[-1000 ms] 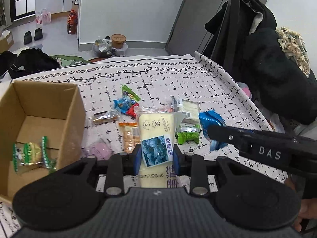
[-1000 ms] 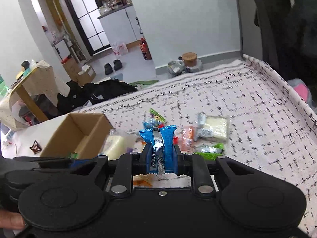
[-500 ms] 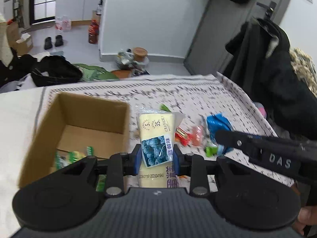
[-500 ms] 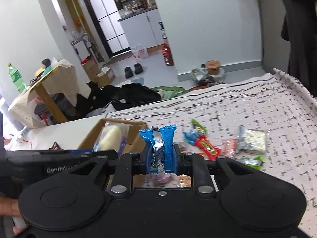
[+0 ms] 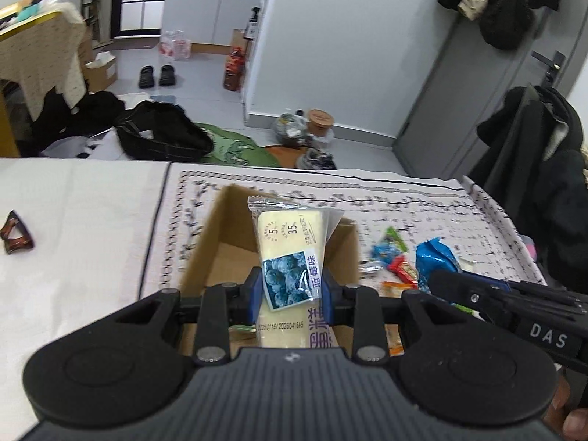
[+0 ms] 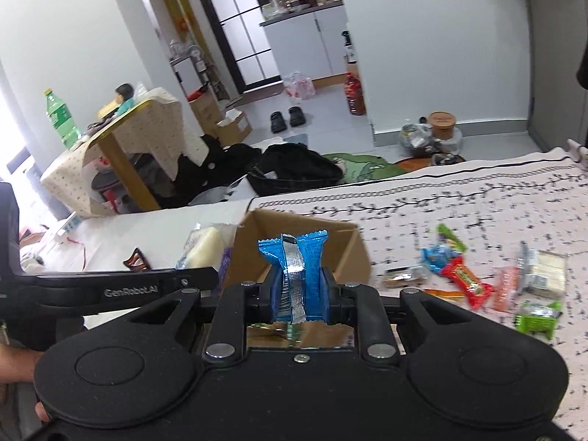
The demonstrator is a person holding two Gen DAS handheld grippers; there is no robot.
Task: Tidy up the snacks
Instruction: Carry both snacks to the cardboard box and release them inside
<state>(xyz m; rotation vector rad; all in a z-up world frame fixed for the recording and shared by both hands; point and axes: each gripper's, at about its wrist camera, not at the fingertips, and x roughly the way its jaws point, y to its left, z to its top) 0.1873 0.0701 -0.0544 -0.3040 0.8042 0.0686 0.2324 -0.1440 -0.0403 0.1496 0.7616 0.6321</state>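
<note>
My left gripper point(image 5: 292, 294) is shut on a pale yellow snack pack with a blueberry label point(image 5: 290, 253), held over the open cardboard box point(image 5: 205, 242). My right gripper point(image 6: 297, 290) is shut on a blue foil snack packet point(image 6: 294, 261), also above the cardboard box point(image 6: 352, 253), near its right side. The blue packet point(image 5: 435, 261) and the right gripper's arm show at the right of the left wrist view. The yellow pack point(image 6: 204, 248) shows at the box's left edge in the right wrist view. Loose snacks point(image 6: 466, 283) lie on the patterned cloth right of the box.
A brown hair clip point(image 5: 14, 233) lies on the white cloth left of the box. Dark coats point(image 5: 544, 169) hang on a chair at the table's right. The table's far edge drops to a floor with bags and shoes point(image 5: 158, 73).
Both grippers have swung left from the snack pile to over the cardboard box, each still carrying its packet. The box now sits straight ahead in both views.
</note>
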